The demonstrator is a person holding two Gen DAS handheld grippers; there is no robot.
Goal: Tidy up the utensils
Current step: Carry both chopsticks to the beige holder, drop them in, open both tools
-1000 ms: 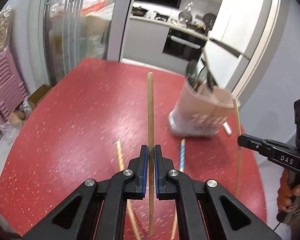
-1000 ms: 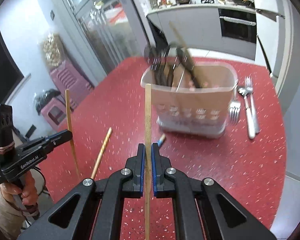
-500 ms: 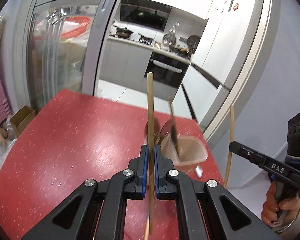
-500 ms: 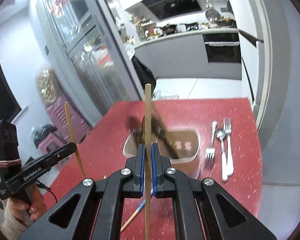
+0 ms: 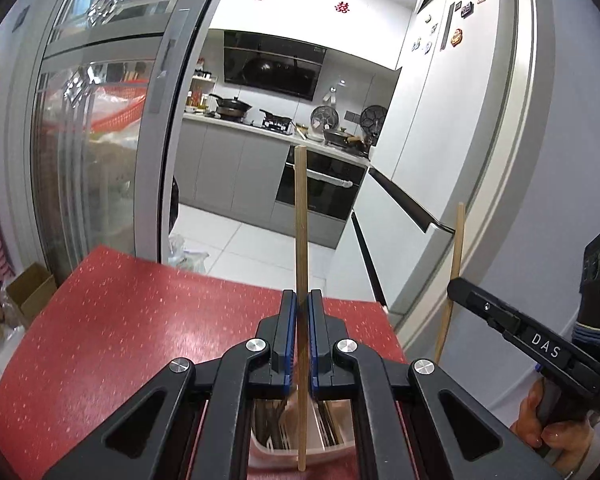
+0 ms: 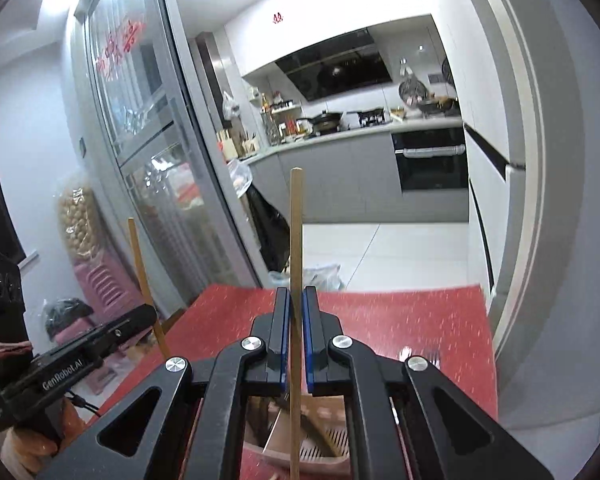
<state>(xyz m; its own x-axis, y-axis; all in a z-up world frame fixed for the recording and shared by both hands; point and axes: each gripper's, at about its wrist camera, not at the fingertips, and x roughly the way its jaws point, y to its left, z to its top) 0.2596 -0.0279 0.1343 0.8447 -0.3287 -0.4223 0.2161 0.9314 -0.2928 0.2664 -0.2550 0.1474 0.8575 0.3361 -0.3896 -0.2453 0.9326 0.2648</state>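
My left gripper (image 5: 299, 304) is shut on a wooden chopstick (image 5: 300, 220) held upright. Its lower end hangs over the pink utensil holder (image 5: 284, 454), seen between the arms at the bottom. My right gripper (image 6: 295, 300) is shut on a second upright wooden chopstick (image 6: 296, 224) above the same holder (image 6: 320, 450), which has dark utensils in it. In the left wrist view the right gripper (image 5: 456, 286) shows at the right with its chopstick (image 5: 452, 272). In the right wrist view the left gripper (image 6: 150, 312) shows at the left with its chopstick (image 6: 144, 276).
The red speckled table (image 5: 120, 320) lies below. Forks and a spoon (image 6: 418, 354) lie on the table right of the holder. Beyond the table's far edge are a glass sliding door (image 5: 100, 140), a kitchen and a white wall (image 5: 480, 160) on the right.
Both grippers have risen and moved in over the holder, with the chopsticks still upright. The holder has dropped from mid-view to the bottom edge. The loose chopsticks on the table are out of sight.
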